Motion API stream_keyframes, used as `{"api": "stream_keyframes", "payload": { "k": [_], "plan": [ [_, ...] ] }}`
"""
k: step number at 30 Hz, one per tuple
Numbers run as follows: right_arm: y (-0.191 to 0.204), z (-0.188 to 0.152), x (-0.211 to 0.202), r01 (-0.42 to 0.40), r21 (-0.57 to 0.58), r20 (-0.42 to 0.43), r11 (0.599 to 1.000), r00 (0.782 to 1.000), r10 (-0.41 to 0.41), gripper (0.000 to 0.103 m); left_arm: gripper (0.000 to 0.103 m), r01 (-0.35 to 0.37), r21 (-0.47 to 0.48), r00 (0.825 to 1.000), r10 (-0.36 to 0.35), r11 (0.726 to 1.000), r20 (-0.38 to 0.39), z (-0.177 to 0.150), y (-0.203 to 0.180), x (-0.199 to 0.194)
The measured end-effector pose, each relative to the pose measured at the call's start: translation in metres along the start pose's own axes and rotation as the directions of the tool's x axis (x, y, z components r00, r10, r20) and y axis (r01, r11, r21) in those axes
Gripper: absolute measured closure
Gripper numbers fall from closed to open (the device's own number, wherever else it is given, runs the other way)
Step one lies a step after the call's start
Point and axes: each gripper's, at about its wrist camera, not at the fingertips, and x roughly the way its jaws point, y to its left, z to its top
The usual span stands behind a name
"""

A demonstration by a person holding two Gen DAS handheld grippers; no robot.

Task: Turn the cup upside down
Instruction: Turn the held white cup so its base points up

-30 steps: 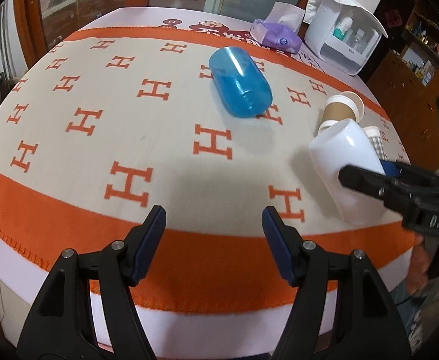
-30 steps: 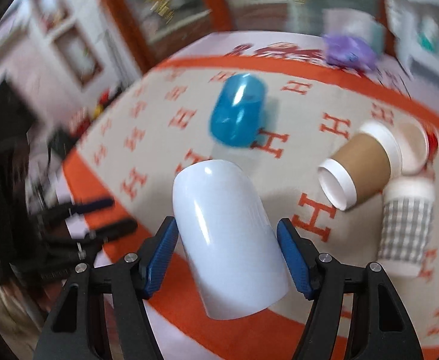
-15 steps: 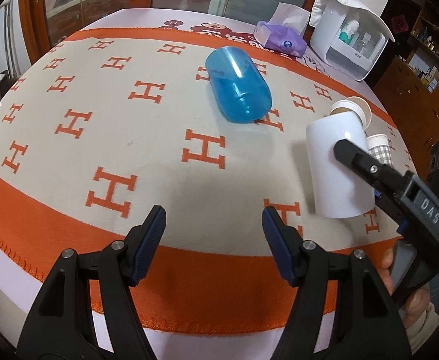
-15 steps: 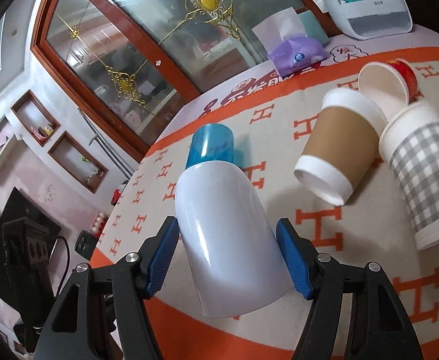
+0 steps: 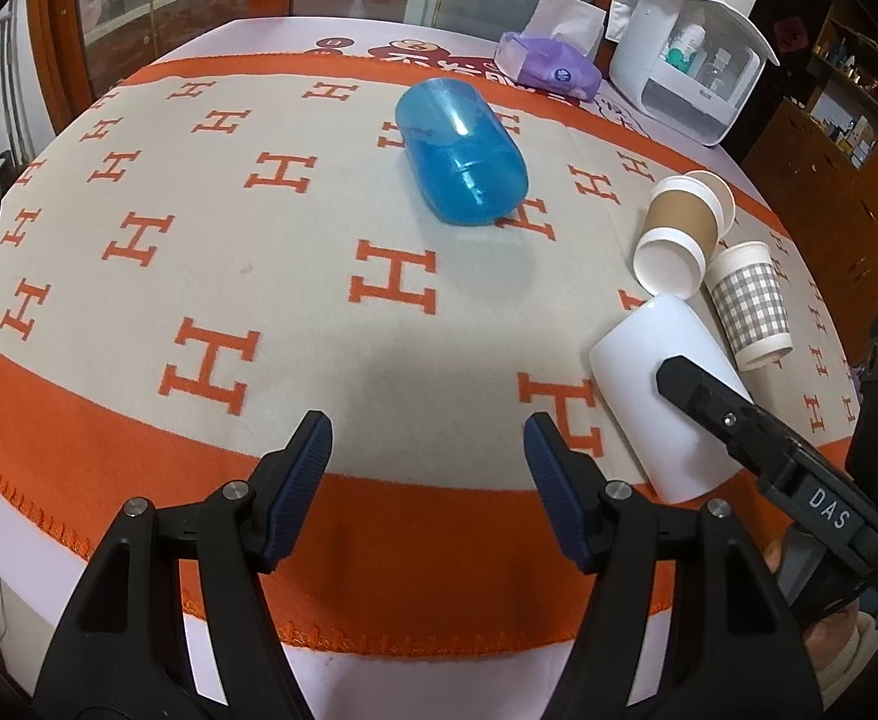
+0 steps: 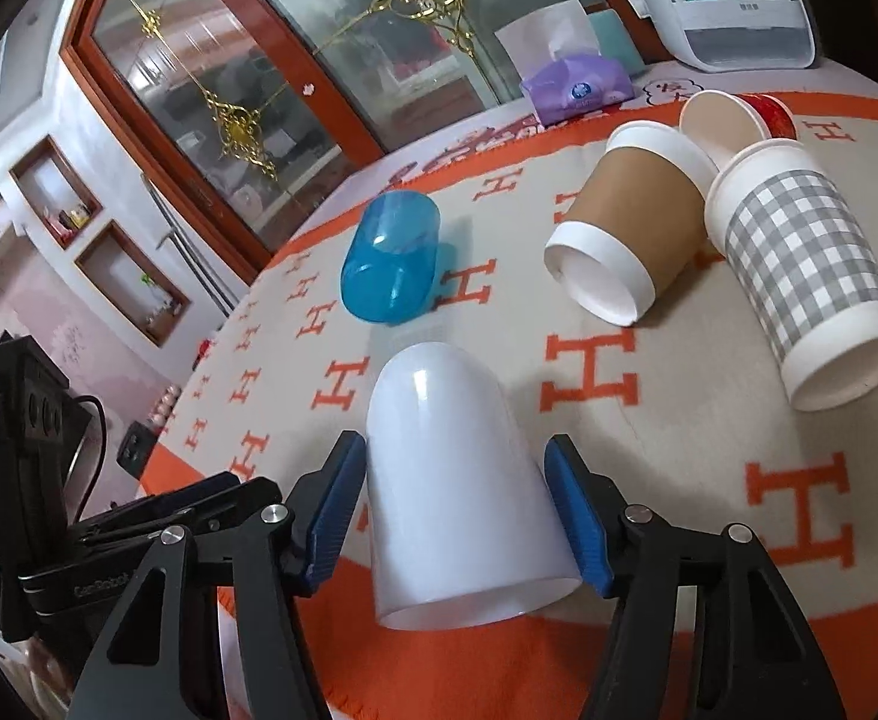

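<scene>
A plain white cup point(image 6: 457, 492) stands mouth-down on the orange-and-cream cloth near the table's front edge; it also shows in the left wrist view point(image 5: 661, 396). My right gripper point(image 6: 457, 516) straddles it, with narrow gaps between the blue pads and the cup wall, so it looks open. In the left wrist view one right finger point(image 5: 739, 420) lies across the cup. My left gripper point(image 5: 426, 480) is open and empty over the cloth's front border, left of the white cup.
A blue translucent cup point(image 5: 460, 159) lies on its side mid-table. A brown-sleeved paper cup point(image 6: 625, 240), a grey checked cup point(image 6: 805, 276) and a red cup point(image 6: 739, 120) lie clustered at the right. Tissue pack point(image 5: 550, 63) and white organiser point(image 5: 685, 54) stand at the back.
The right gripper has lowered the white cup from a tilted, lifted pose onto the cloth, mouth down. Its pads have eased off the cup wall. The left gripper stayed put.
</scene>
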Motion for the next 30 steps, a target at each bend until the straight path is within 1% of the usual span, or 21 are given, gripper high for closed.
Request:
{"api": "stream_keyframes", "payload": {
  "k": [2, 4, 7, 9, 10, 13, 15, 16, 18, 19, 20, 22, 23, 24, 26, 27, 28, 30],
  "plan": [
    [0.004, 0.002, -0.002, 0.036, 0.006, -0.041, 0.999, 0.999, -0.036, 0.041, 0.039, 0.001, 0.001, 1.0, -0.001, 1.0, 0.002, 0.0, 0.0, -0.001],
    [0.01, 0.006, -0.002, 0.062, -0.006, -0.102, 0.998, 0.993, -0.062, 0.041, 0.039, 0.002, 0.002, 1.0, -0.002, 1.0, 0.005, 0.0, -0.001, -0.002],
    [0.016, 0.015, 0.003, 0.084, -0.021, -0.219, 0.996, 0.972, -0.087, 0.032, 0.039, 0.004, 0.005, 1.0, -0.004, 1.0, 0.007, 0.001, -0.001, -0.004],
    [0.021, 0.022, 0.009, 0.083, -0.04, -0.3, 0.996, 0.95, -0.091, 0.026, 0.039, 0.005, 0.007, 1.0, -0.005, 1.0, 0.009, 0.001, 0.0, -0.006],
    [0.024, 0.028, 0.013, 0.085, -0.056, -0.35, 0.995, 0.931, -0.099, 0.025, 0.039, 0.005, 0.007, 1.0, -0.005, 1.0, 0.01, 0.001, 0.0, -0.007],
    [0.031, 0.042, 0.023, 0.083, -0.086, -0.448, 0.993, 0.887, -0.113, 0.025, 0.039, 0.005, 0.002, 1.0, -0.005, 1.0, 0.011, 0.001, 0.003, -0.008],
    [0.034, 0.051, 0.03, 0.076, -0.098, -0.488, 0.992, 0.865, -0.114, 0.025, 0.039, 0.006, -0.006, 1.0, -0.006, 1.0, 0.01, 0.002, 0.006, -0.008],
    [0.034, 0.055, 0.035, 0.072, -0.11, -0.511, 0.991, 0.851, -0.119, 0.025, 0.039, 0.006, -0.008, 1.0, -0.006, 1.0, 0.008, 0.001, 0.007, -0.008],
    [0.034, 0.062, 0.045, 0.08, -0.139, -0.547, 0.987, 0.825, -0.144, 0.025, 0.039, 0.007, -0.012, 1.0, -0.007, 1.0, 0.002, 0.001, 0.009, -0.007],
    [0.034, 0.065, 0.053, 0.089, -0.158, -0.569, 0.983, 0.805, -0.164, 0.025, 0.039, 0.008, -0.013, 1.0, -0.008, 1.0, -0.001, 0.001, 0.01, -0.006],
    [0.032, 0.066, 0.058, 0.093, -0.167, -0.586, 0.982, 0.791, -0.174, 0.025, 0.039, 0.009, -0.015, 1.0, -0.009, 1.0, -0.001, 0.001, 0.011, -0.007],
    [0.026, 0.067, 0.066, 0.095, -0.165, -0.62, 0.982, 0.764, -0.178, 0.03, 0.039, 0.008, -0.017, 1.0, -0.008, 1.0, 0.0, 0.001, 0.013, -0.007],
    [0.025, 0.068, 0.068, 0.088, -0.158, -0.628, 0.984, 0.76, -0.169, 0.034, 0.039, 0.008, -0.018, 1.0, -0.008, 1.0, 0.001, 0.001, 0.014, -0.007],
    [0.025, 0.068, 0.069, 0.083, -0.158, -0.631, 0.984, 0.758, -0.165, 0.041, 0.039, 0.008, -0.022, 1.0, -0.008, 1.0, 0.001, 0.001, 0.015, -0.006],
    [0.027, 0.07, 0.069, 0.082, -0.174, -0.627, 0.981, 0.759, -0.174, 0.043, 0.039, 0.007, -0.028, 1.0, -0.007, 1.0, -0.003, 0.002, 0.017, -0.005],
    [0.029, 0.071, 0.068, 0.089, -0.181, -0.613, 0.98, 0.768, -0.183, 0.043, 0.039, 0.007, -0.031, 1.0, -0.007, 0.999, -0.004, 0.002, 0.018, -0.005],
    [0.031, 0.073, 0.065, 0.086, -0.181, -0.594, 0.98, 0.785, -0.178, 0.043, 0.039, 0.008, -0.034, 1.0, -0.008, 0.999, -0.005, 0.003, 0.019, -0.004],
    [0.032, 0.078, 0.058, 0.071, -0.157, -0.566, 0.985, 0.811, -0.149, 0.043, 0.039, 0.009, -0.039, 1.0, -0.009, 0.999, -0.001, 0.004, 0.02, -0.004]
  ]
}}
